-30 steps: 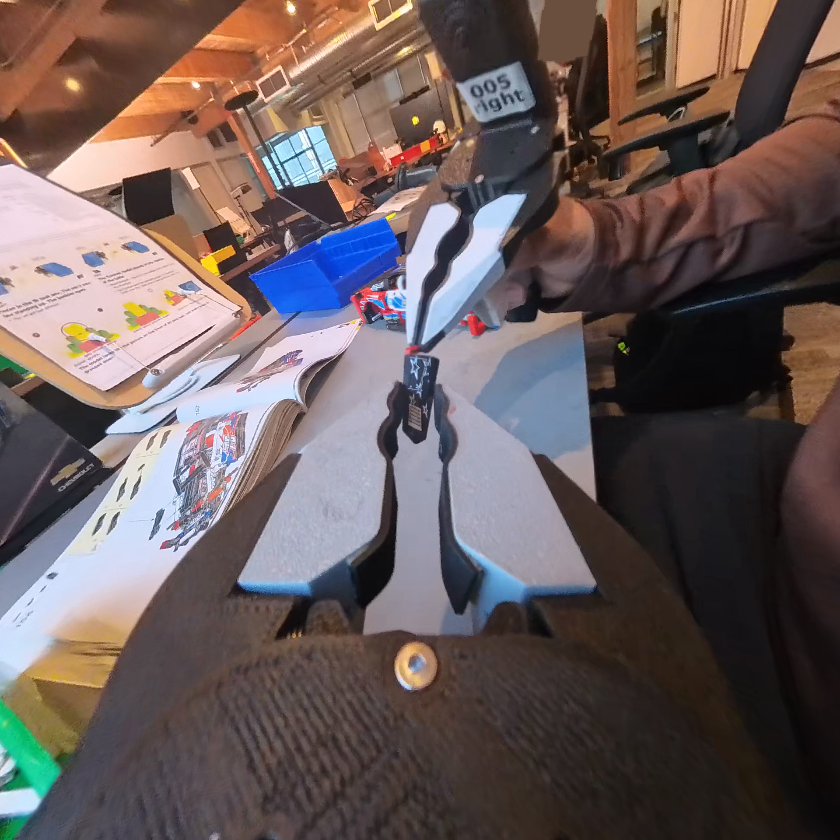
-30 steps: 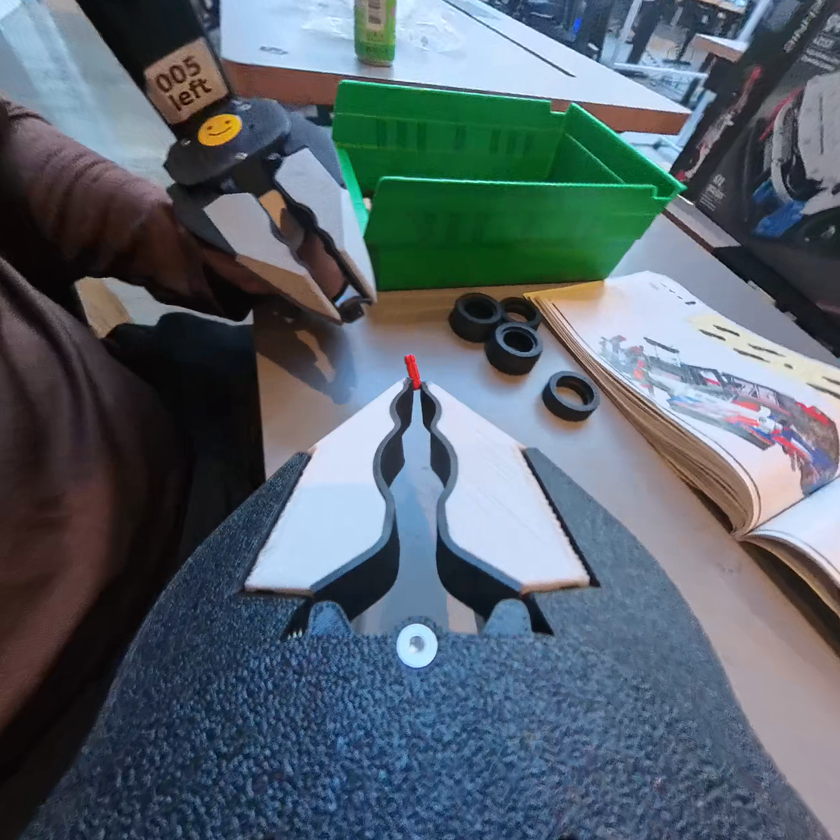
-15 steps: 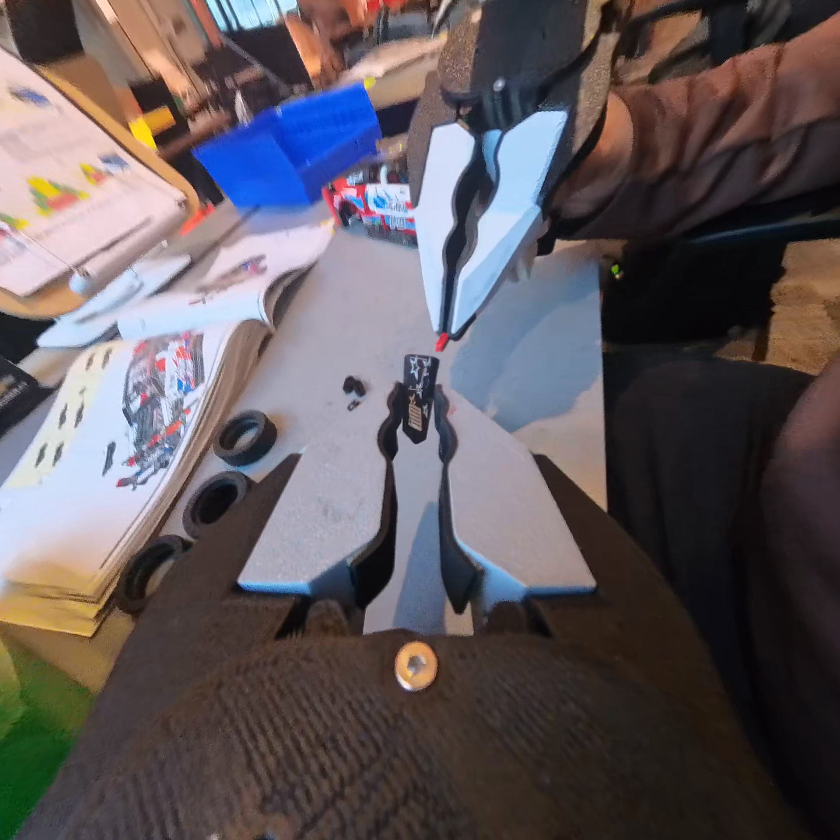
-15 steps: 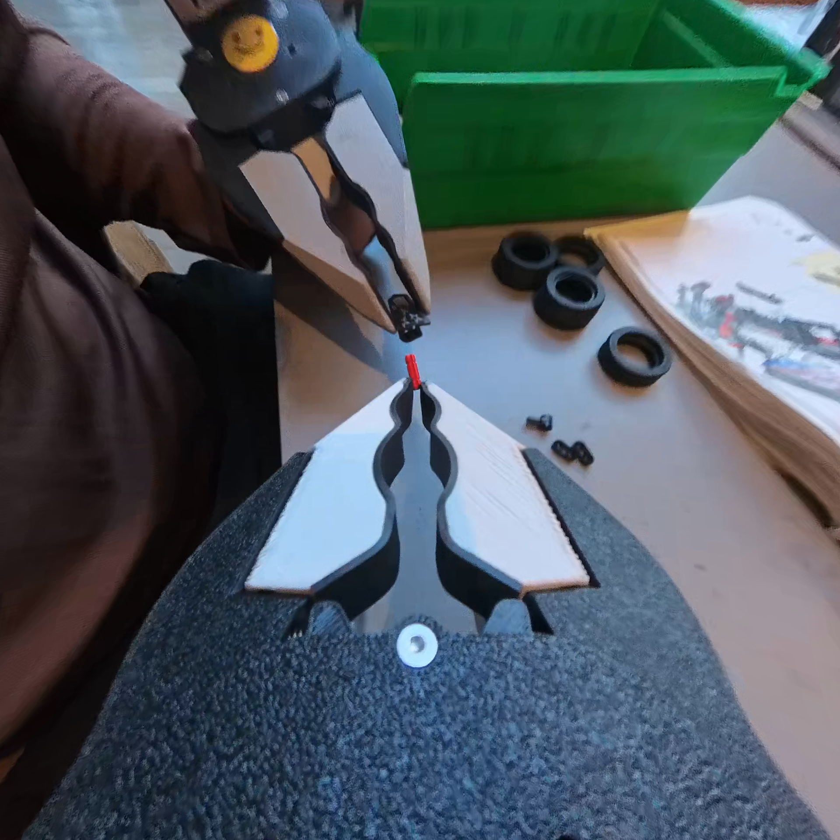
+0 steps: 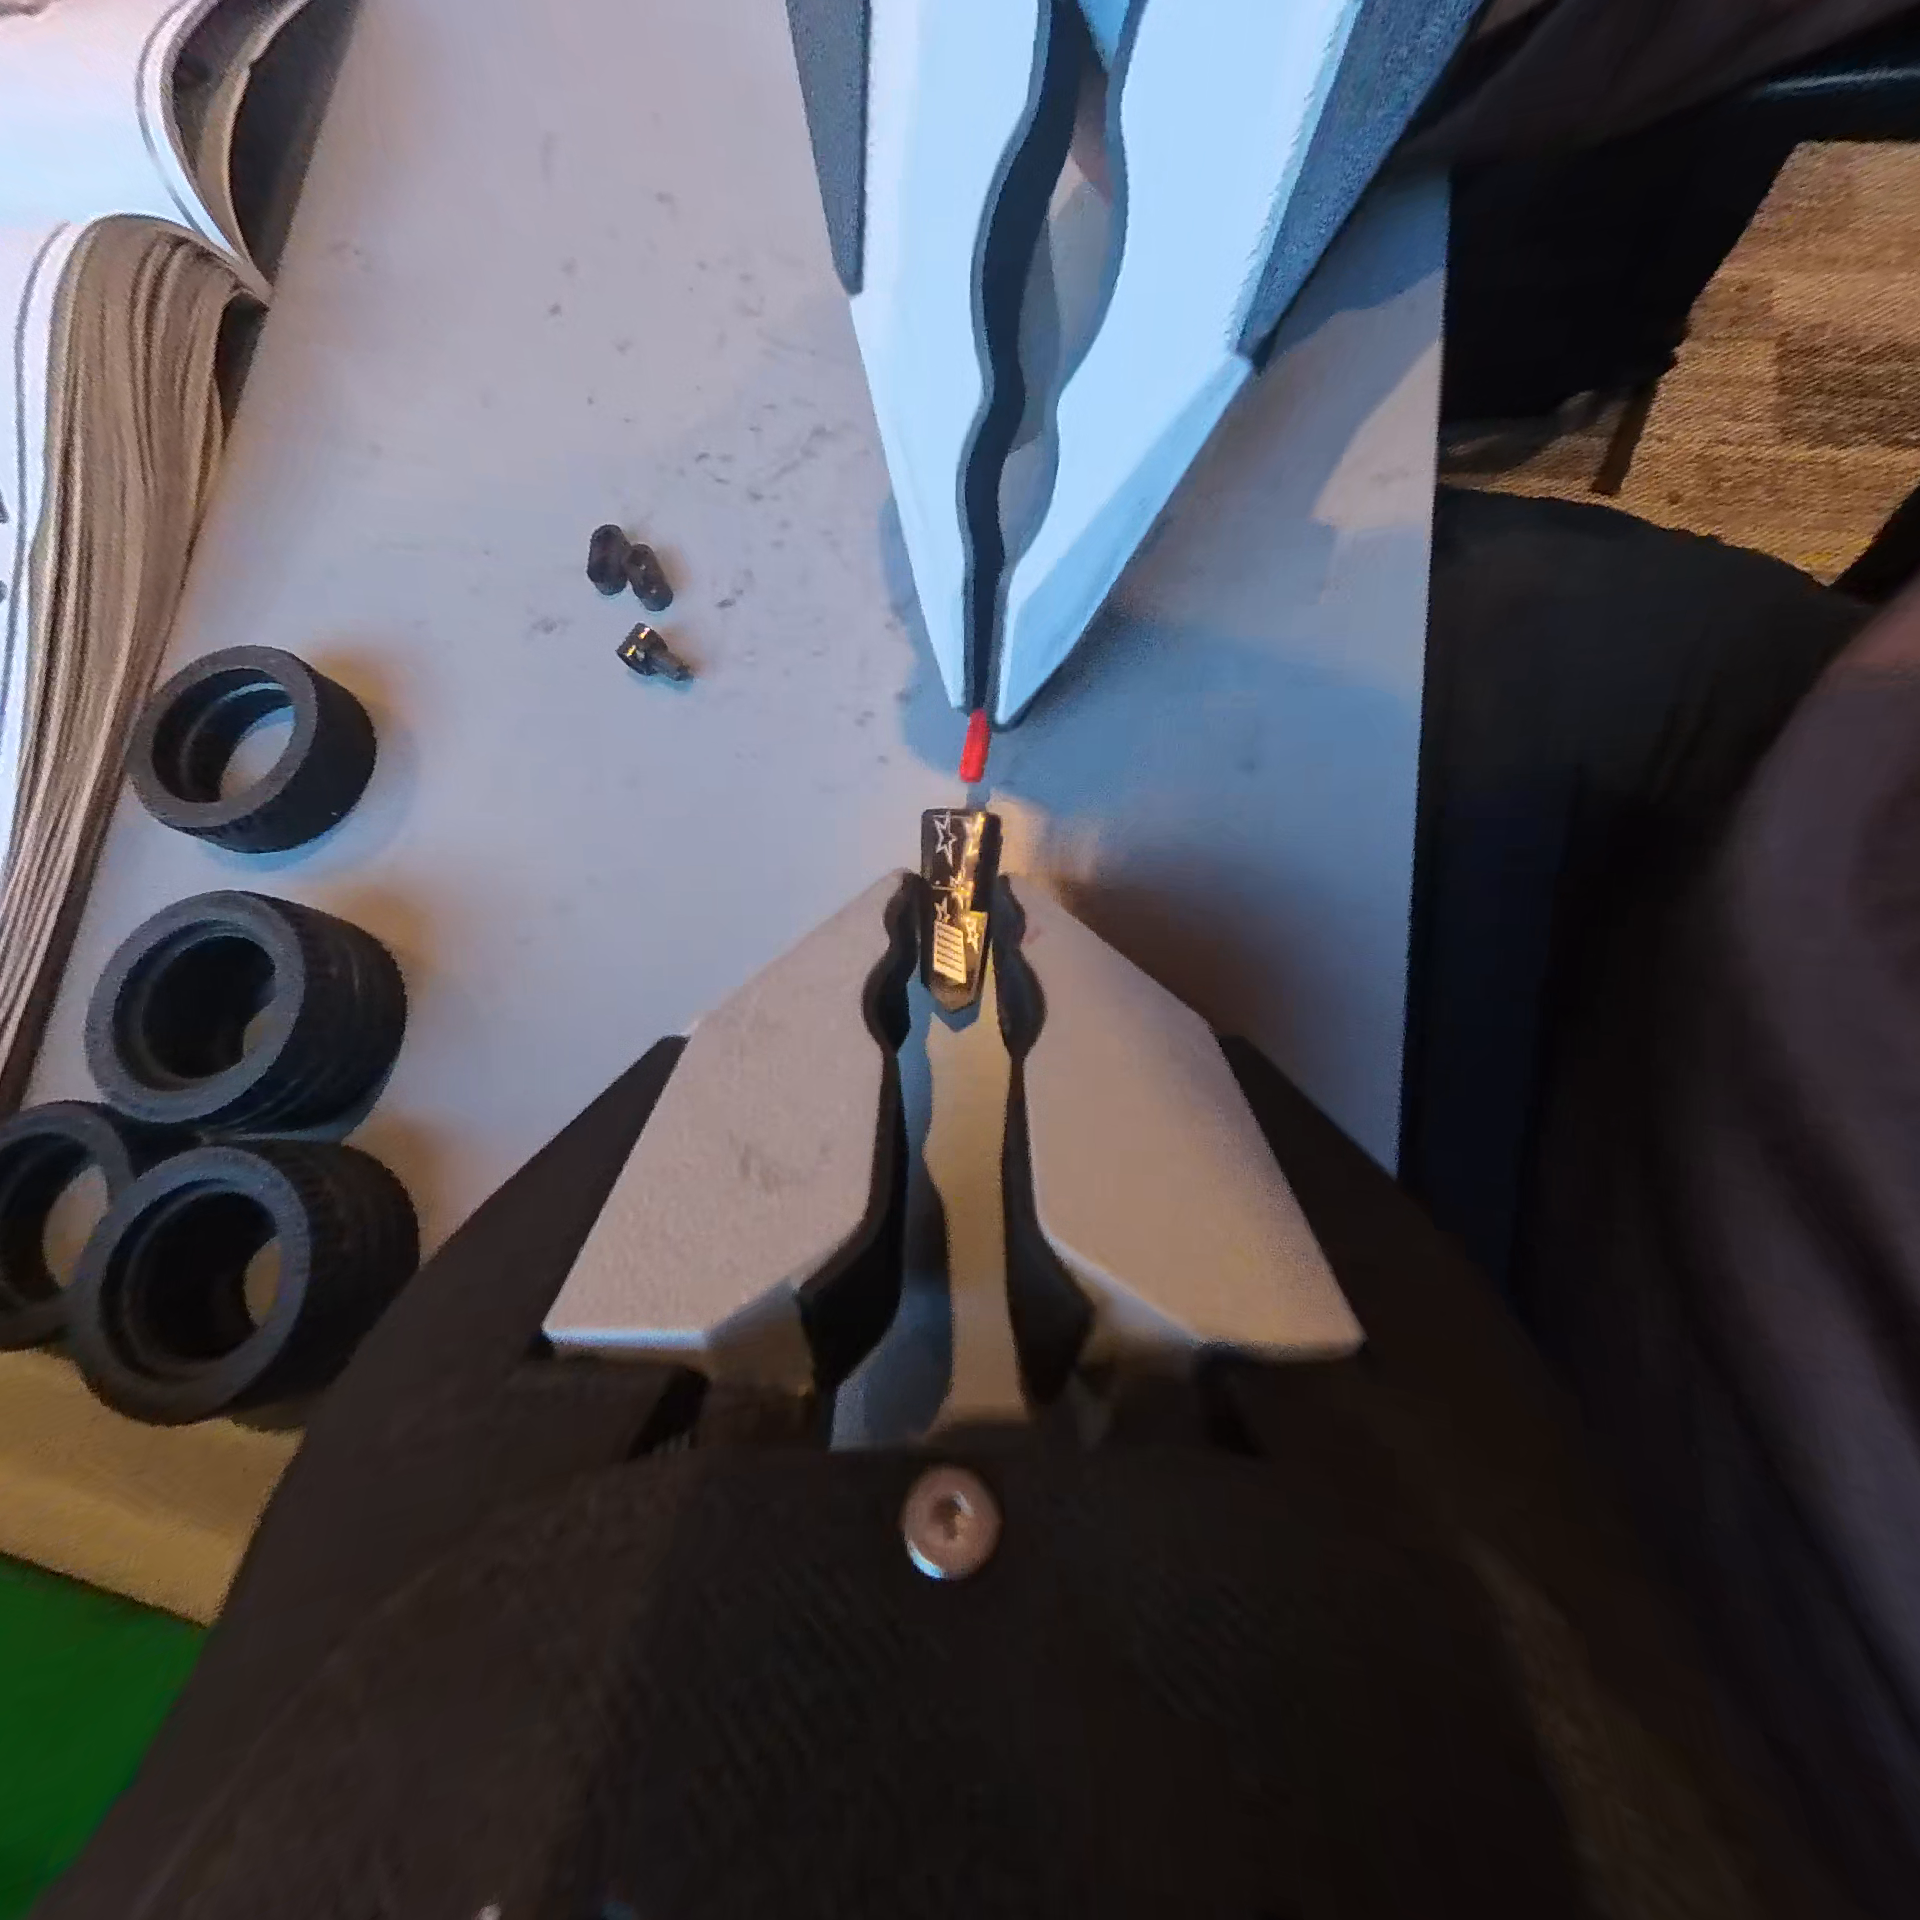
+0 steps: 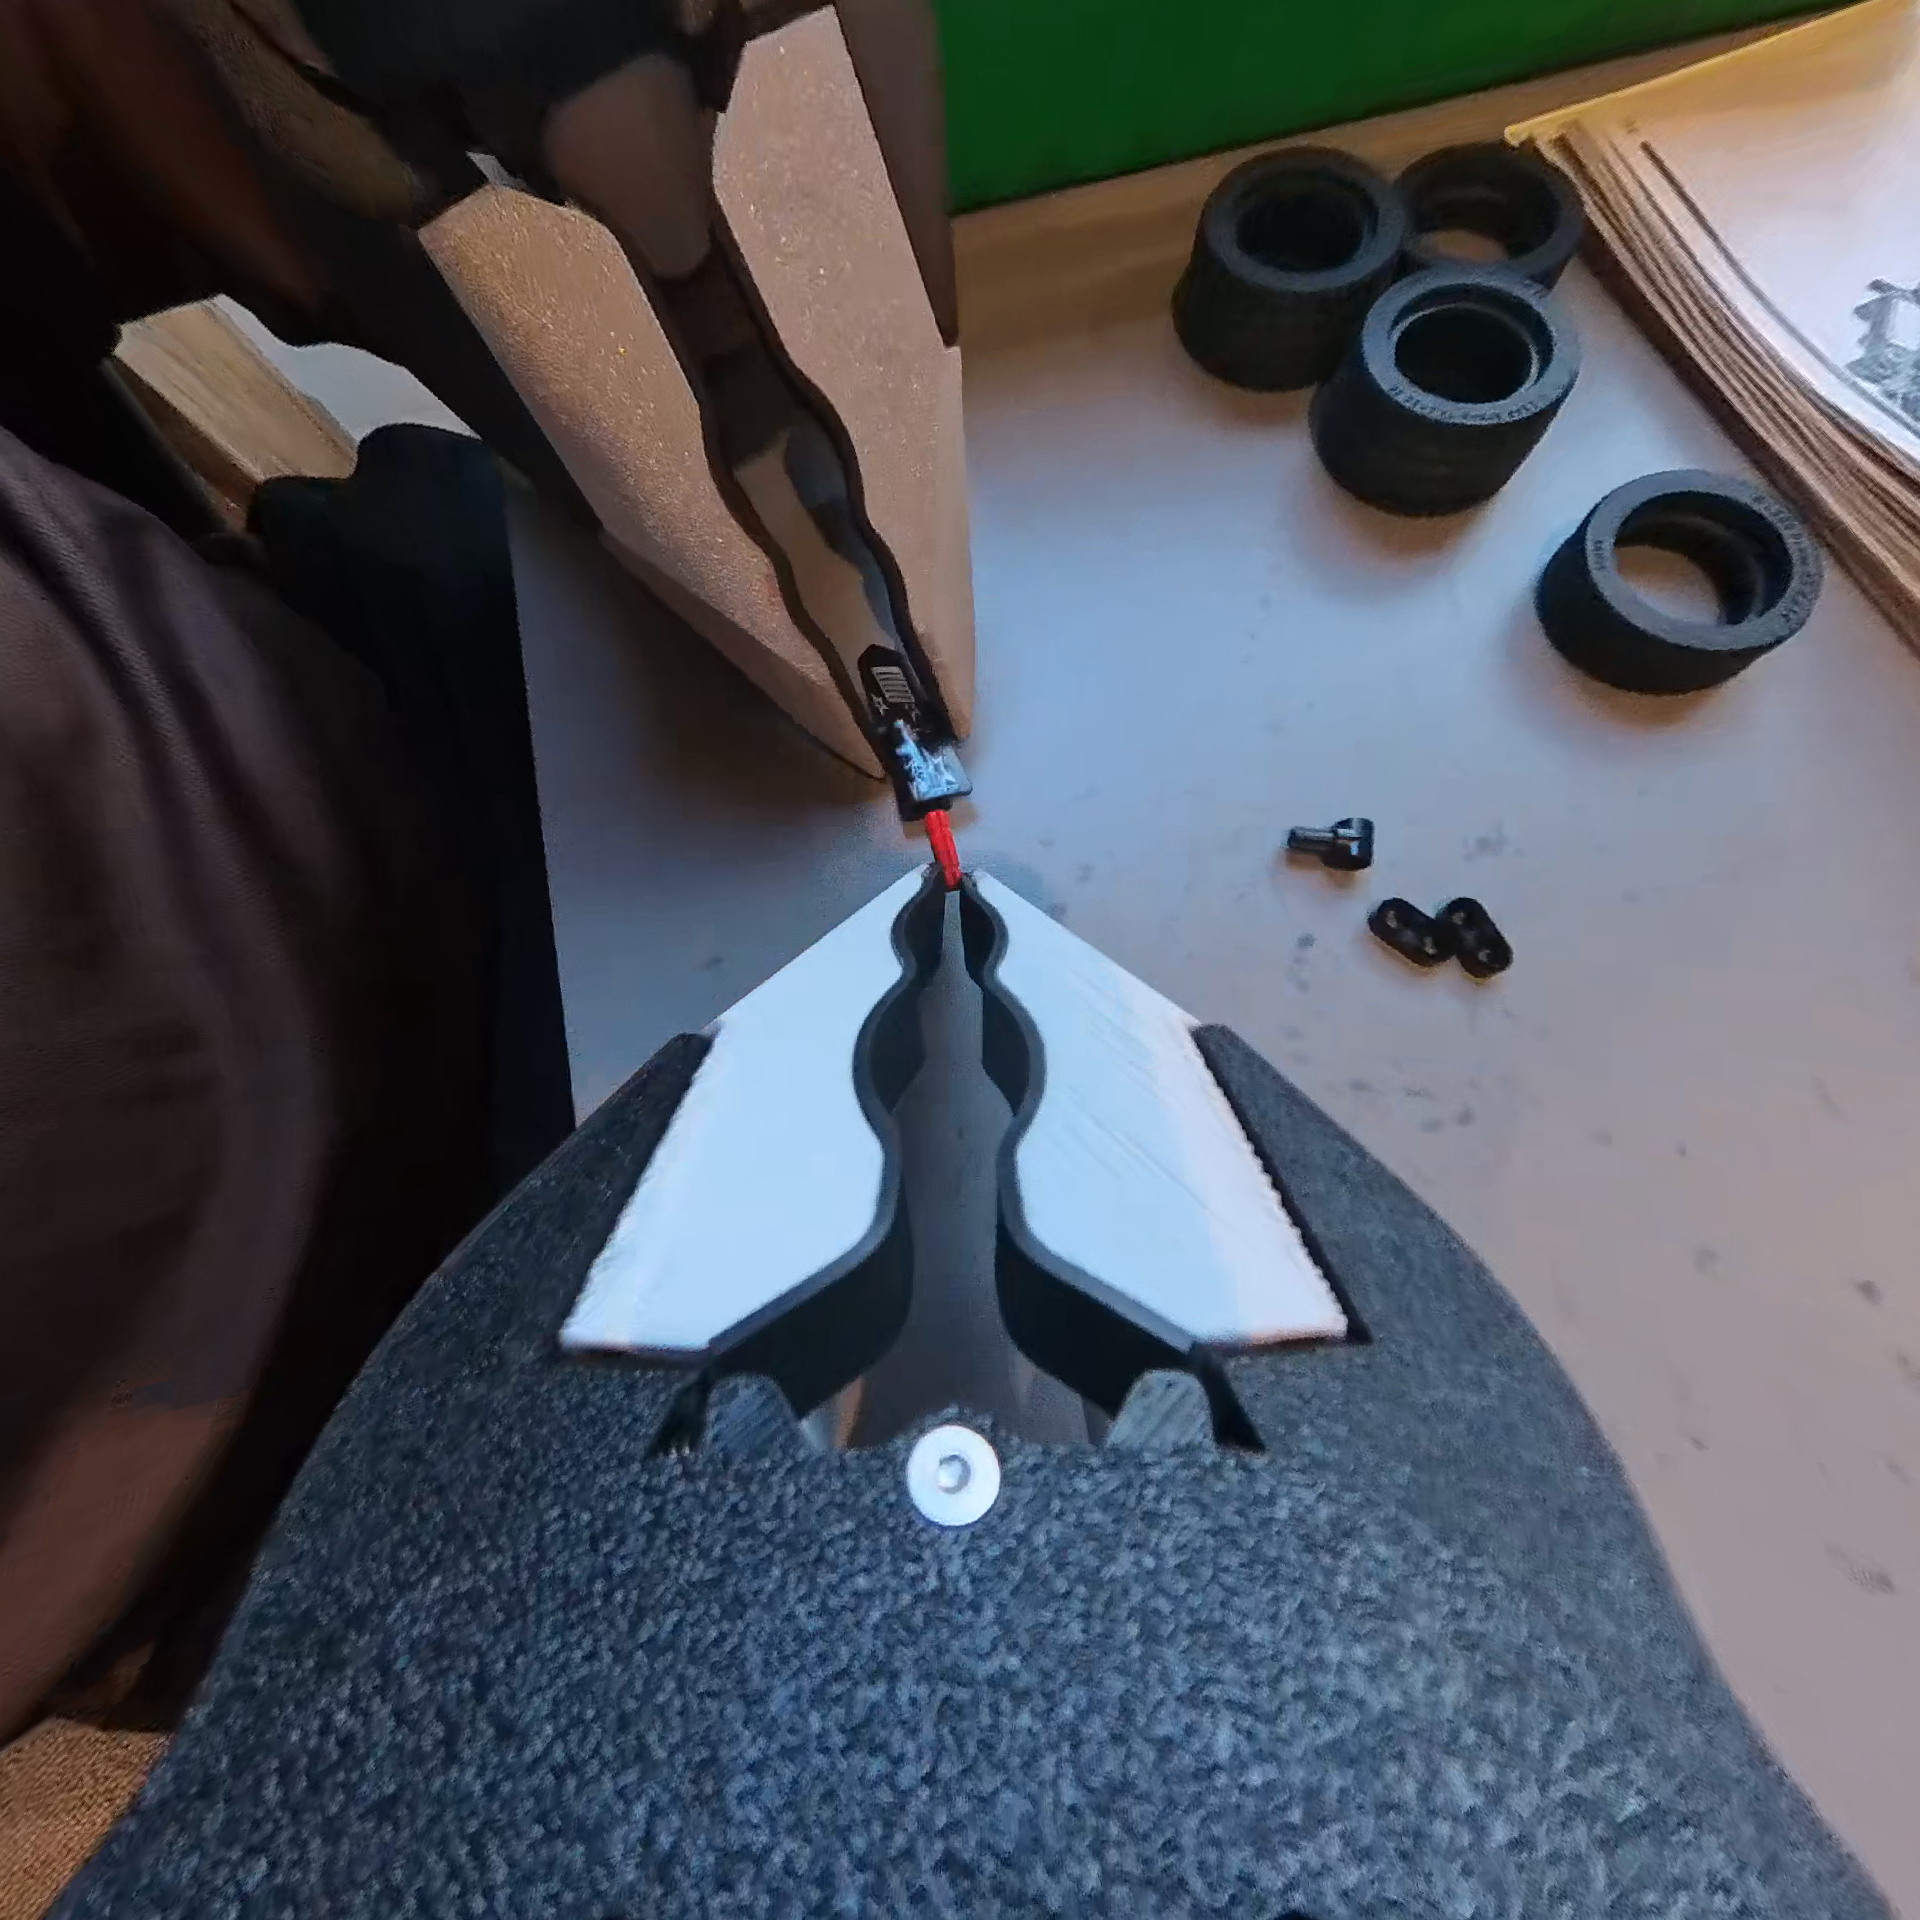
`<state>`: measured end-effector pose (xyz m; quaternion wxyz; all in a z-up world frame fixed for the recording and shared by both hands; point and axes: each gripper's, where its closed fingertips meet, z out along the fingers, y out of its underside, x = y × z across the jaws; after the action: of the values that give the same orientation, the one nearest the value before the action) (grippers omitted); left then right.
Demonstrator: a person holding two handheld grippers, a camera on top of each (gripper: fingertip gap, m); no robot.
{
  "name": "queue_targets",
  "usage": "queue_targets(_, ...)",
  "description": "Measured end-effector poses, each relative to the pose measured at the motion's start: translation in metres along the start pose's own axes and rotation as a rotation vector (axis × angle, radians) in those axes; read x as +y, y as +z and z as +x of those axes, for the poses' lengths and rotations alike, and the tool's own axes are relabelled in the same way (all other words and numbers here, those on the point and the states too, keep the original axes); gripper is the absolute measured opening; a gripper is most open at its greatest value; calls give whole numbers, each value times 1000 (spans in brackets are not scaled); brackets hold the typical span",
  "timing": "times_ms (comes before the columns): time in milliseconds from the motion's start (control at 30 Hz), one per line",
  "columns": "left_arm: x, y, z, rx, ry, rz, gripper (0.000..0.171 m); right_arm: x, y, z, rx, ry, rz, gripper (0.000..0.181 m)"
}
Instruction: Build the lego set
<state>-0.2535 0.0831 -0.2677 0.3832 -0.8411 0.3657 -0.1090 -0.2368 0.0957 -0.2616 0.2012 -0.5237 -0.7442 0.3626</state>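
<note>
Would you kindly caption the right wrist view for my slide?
Right gripper offers a red pin to the black star-printed piece in the left gripper.

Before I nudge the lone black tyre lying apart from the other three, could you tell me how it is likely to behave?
The tyre lies on its side, hole up, on the table, so a nudge would probably slide it rather than roll it. It looks like hollow rubber, so likely light and slightly squashy under a pinch. Its matte tread should grip, not slip.

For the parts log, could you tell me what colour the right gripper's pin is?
Red pin; clearest in the right wrist view.
</note>
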Motion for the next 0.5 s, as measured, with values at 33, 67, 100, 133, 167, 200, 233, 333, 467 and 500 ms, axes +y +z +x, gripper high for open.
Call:
queue_targets(33,0,0,0,3,-2,0,10,-1,1,-1,-1,-5,-1,3)
queue_targets(67,0,0,0,3,-2,0,10,-1,1,-2,-4,-9,-1,3)
queue_targets(100,0,0,0,2,0,0,10,0,1,-2,-5,-10,-3,3)
queue_targets(133,0,0,0,0,1,0,10,0,2,-3,-4,-13,-6,3)
queue_targets(167,0,0,0,1,1,0,10,0,2,-3,-2,-16,-8,3)
queue_targets(200,0,0,0,1,0,0,10,1,2,-3,0,-18,-11,3)
queue_targets(233,0,0,0,2,-2,0,10,1,3,-3,0,-17,-16,3)
queue_targets(333,0,0,0,9,-9,0,10,3,5,-2,2,-18,-29,3)
queue_targets(467,0,0,0,8,-9,0,10,3,6,-3,8,-35,-34,3)
queue_targets(500,0,0,0,9,-11,0,10,3,6,-4,11,-43,-35,3)
